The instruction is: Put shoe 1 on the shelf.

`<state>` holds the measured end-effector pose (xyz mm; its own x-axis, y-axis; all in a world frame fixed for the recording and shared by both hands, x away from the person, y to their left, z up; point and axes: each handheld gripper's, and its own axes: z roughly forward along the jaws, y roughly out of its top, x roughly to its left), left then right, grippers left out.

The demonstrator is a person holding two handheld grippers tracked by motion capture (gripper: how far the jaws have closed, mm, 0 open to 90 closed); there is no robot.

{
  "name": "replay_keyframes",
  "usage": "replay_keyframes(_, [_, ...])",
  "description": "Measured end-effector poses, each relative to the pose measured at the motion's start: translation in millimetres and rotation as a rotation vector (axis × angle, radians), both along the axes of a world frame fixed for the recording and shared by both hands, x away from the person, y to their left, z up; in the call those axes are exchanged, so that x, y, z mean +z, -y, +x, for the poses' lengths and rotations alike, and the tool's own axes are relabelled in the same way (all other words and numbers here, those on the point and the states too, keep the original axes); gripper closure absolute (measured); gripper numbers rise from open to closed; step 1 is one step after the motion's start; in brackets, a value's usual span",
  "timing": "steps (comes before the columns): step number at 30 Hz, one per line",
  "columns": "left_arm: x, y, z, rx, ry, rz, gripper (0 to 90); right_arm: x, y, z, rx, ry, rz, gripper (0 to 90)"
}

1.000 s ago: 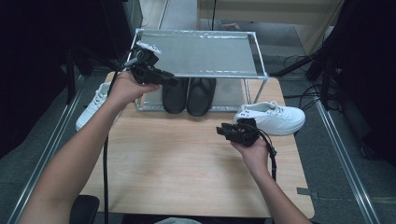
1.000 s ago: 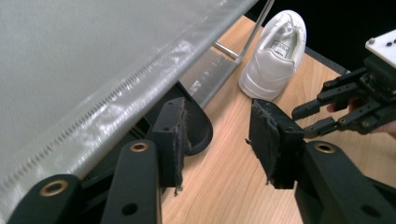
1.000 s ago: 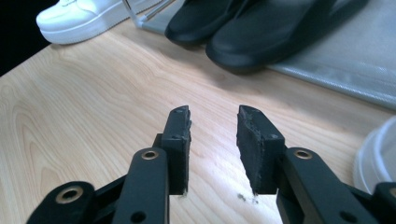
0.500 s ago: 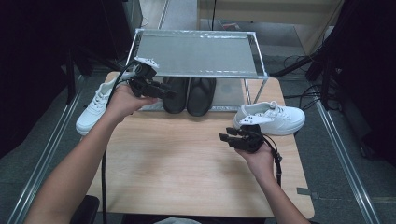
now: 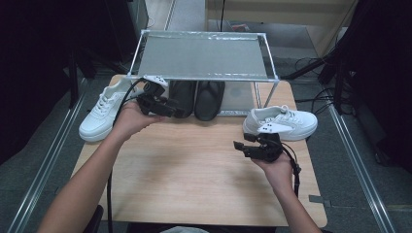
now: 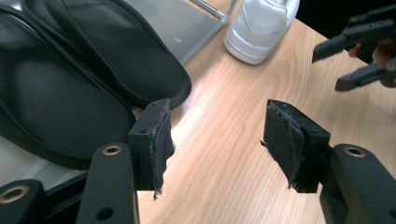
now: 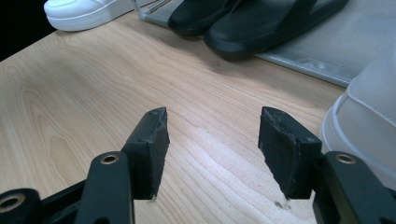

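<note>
My left gripper (image 5: 178, 112) hovers just in front of the left black slipper (image 5: 182, 96) on the rack's lower shelf. Its jaws have just been opening and stand open with nothing between them. In the left gripper view, my left gripper (image 6: 215, 128) shows bare table through the gap, with both black slippers (image 6: 56, 98) at its left. My right gripper (image 5: 239, 147) is held low over the table in front of the right white sneaker (image 5: 282, 124). Its jaws have also just been opening. In the right gripper view, my right gripper (image 7: 212, 128) is open and empty, with that sneaker (image 7: 369, 121) beside its right jaw.
A metal rack (image 5: 204, 56) stands at the back of the wooden table (image 5: 194, 179), its mesh top bare. A second black slipper (image 5: 210, 99) lies beside the first. Another white sneaker (image 5: 103, 116) sits at the table's left edge.
My left hand has sunk from the rack's top edge to the level of the slippers. My right hand has drifted slightly to the right. Both pairs of jaws now stand wider.
</note>
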<state>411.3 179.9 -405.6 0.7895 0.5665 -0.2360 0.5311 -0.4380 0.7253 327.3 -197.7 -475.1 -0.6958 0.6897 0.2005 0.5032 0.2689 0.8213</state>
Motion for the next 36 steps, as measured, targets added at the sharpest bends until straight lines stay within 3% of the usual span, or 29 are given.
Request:
replay_keyframes(6, [-15.1,-1.5,-5.2,0.010,-0.018,-0.021,41.2,2.3,5.8,-3.8,-0.015,0.015,-0.002,44.1])
replay_keyframes(9, [-23.2,-1.5,-8.3,0.004,-0.025,-0.035,41.2,6.8,10.6,-4.2,-0.028,0.027,0.022,44.6])
replay_keyframes(22, [-43.1,-6.4,-20.7,-0.007,-0.030,-0.007,39.6,4.0,24.9,-8.2,-0.038,0.013,0.015,45.0])
replay_keyframes(25, [-44.9,-11.4,-22.5,-0.006,-0.028,0.006,39.6,3.5,25.9,-6.7,-0.042,0.009,0.017,45.6])
replay_keyframes(28, [-45.9,-18.6,-24.6,0.016,-0.019,-0.014,39.6,4.0,26.7,-5.1,-0.048,0.006,0.028,45.7])
replay_keyframes(36, [-49.5,-36.7,-29.2,0.050,-0.017,-0.008,39.6,4.5,22.8,-0.5,-0.048,0.004,0.033,45.8])
